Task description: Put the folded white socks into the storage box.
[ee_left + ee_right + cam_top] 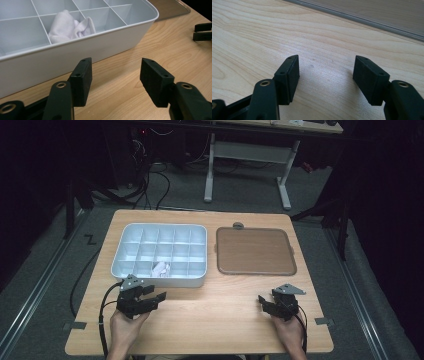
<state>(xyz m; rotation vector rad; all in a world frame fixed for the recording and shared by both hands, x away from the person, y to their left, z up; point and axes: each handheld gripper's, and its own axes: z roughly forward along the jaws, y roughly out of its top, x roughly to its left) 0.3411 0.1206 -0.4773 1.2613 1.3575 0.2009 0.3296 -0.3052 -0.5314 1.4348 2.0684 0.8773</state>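
Note:
A white tray (118, 251) split into several compartments stands at the table's left. A crumpled white cloth (161, 268) lies in one compartment of its near row. My left gripper (156, 293) hovers just in front of the tray's near wall, open, with nothing between its jaws. The left gripper view has the tray wall (75, 52) close ahead, the cloth (70, 26) behind it, and my own gripper (115, 66) over bare wood. At the near right of the table, my right gripper (264, 301) is open and holds nothing; its own view puts that gripper (327, 65) above the wood.
A flat brown lid (255, 251) with a grey rim lies right of the tray, its edge (372, 23) ahead of the right gripper. The wooden table (215, 320) has free room between my hands. Beyond it stand a desk frame and cables on the floor.

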